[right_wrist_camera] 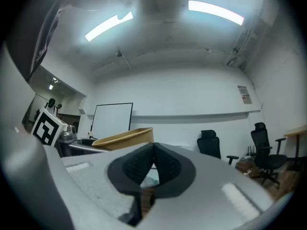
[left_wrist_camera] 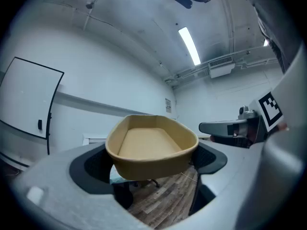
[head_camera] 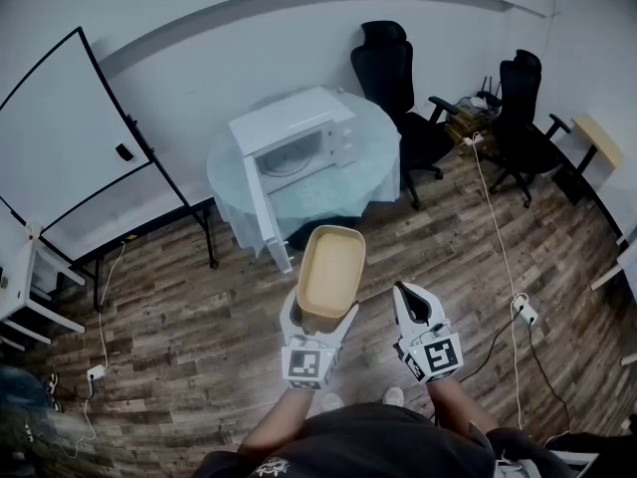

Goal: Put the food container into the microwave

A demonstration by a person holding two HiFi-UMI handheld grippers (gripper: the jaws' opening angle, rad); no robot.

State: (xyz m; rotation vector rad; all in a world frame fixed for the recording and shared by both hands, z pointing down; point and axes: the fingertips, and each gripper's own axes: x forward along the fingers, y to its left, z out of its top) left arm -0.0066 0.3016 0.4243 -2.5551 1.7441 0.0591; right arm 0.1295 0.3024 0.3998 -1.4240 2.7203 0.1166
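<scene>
An empty tan oval food container (head_camera: 331, 269) is held level in the air over the wood floor, with my left gripper (head_camera: 317, 319) shut on its near end. In the left gripper view the container (left_wrist_camera: 151, 145) fills the space between the dark pads. My right gripper (head_camera: 415, 310) hangs beside it on the right, shut and empty, its pads (right_wrist_camera: 153, 166) touching. The container's rim (right_wrist_camera: 125, 138) shows at the left of the right gripper view. The white microwave (head_camera: 296, 139) stands ahead on a round table (head_camera: 373, 162), its door (head_camera: 261, 202) swung open toward me.
Two black office chairs (head_camera: 390, 73) (head_camera: 525, 108) stand behind and right of the table. A whiteboard (head_camera: 72, 137) on a stand is at the left. A cable (head_camera: 495, 217) runs across the floor to a power strip (head_camera: 526, 312) on the right.
</scene>
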